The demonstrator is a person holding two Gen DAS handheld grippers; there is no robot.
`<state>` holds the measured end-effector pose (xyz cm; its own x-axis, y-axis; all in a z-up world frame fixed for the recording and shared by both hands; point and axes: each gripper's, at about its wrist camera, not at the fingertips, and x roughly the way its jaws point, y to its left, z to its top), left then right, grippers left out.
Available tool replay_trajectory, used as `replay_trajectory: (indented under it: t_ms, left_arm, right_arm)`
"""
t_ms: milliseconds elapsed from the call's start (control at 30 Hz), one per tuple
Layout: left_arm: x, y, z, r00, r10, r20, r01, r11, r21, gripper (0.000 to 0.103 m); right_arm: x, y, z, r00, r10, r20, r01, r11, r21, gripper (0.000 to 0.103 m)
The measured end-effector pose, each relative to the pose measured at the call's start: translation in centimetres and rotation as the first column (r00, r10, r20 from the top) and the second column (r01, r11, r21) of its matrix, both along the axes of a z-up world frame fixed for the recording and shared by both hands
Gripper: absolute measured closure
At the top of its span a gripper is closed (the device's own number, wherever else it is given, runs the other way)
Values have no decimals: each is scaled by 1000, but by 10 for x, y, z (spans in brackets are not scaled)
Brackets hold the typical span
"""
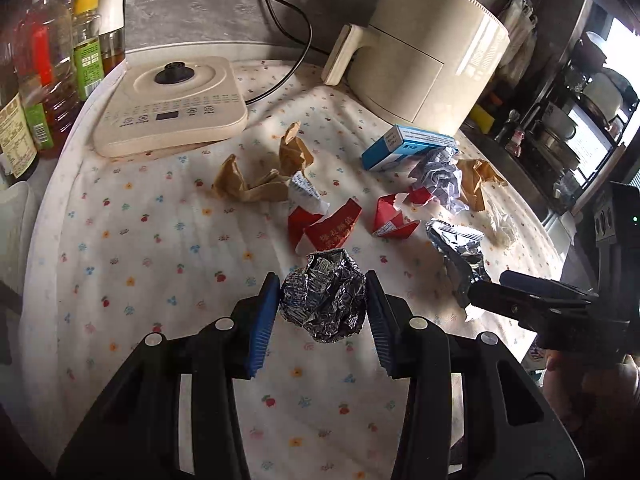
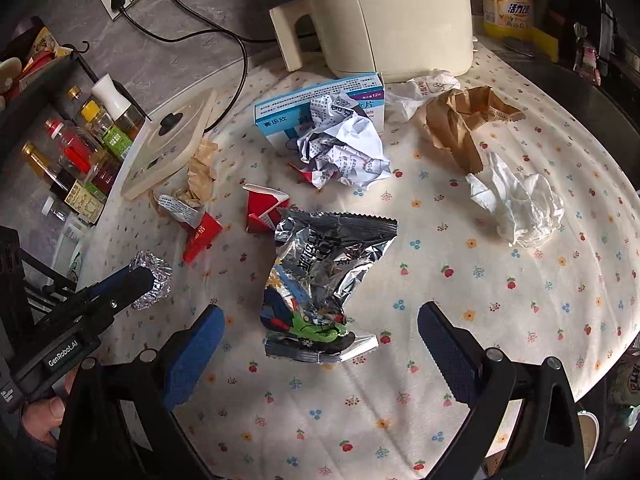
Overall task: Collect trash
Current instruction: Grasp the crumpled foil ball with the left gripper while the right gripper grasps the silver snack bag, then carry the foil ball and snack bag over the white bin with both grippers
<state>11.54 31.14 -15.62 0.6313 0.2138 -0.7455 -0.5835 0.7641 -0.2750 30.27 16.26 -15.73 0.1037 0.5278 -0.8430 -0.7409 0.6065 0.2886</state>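
A crumpled ball of silver foil [image 1: 324, 304] sits between the blue pads of my left gripper [image 1: 322, 280], which is shut on it just above the flowered tablecloth [image 1: 140, 240]. In the right wrist view the same foil ball [image 2: 154, 280] shows at the tip of the left gripper [image 2: 140, 276]. My right gripper [image 2: 320, 312] stands open, its fingers either side of the near end of a flattened silver snack wrapper [image 2: 328, 264] without touching it. Red carton scraps [image 1: 328, 224], brown paper [image 1: 256, 184], crumpled printed paper [image 2: 344, 148], a blue medicine box [image 2: 320, 100] and a white tissue [image 2: 516, 204] lie beyond.
A cream air fryer [image 1: 428, 60] stands at the back, with a flat cream cooker base [image 1: 172, 108] to its left and a black cord behind. Oil and sauce bottles [image 1: 52, 80] crowd the left edge. A torn brown bag [image 2: 460, 124] lies at the back right.
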Motion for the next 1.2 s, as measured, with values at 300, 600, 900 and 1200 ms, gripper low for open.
replay_trajectory:
  t_ms: [300, 600, 900, 1200]
  left_arm:
    - [-13, -19, 8, 1000, 21, 0, -21, 1000, 15, 60]
    - [41, -90, 26, 987, -156, 26, 155, 987, 42, 60]
    - [99, -192, 29, 927, -373, 26, 372, 927, 38, 59]
    - [141, -283, 26, 842, -539, 7, 539, 842, 33, 59]
  right_arm:
    - [-9, -31, 11, 999, 37, -11, -37, 998, 58, 76]
    - [6, -140, 34, 993, -117, -4, 117, 990, 80, 77]
    - [21, -268, 38, 945, -326, -7, 326, 943, 63, 76]
    - [23, -372, 34, 872, -490, -17, 490, 870, 53, 76]
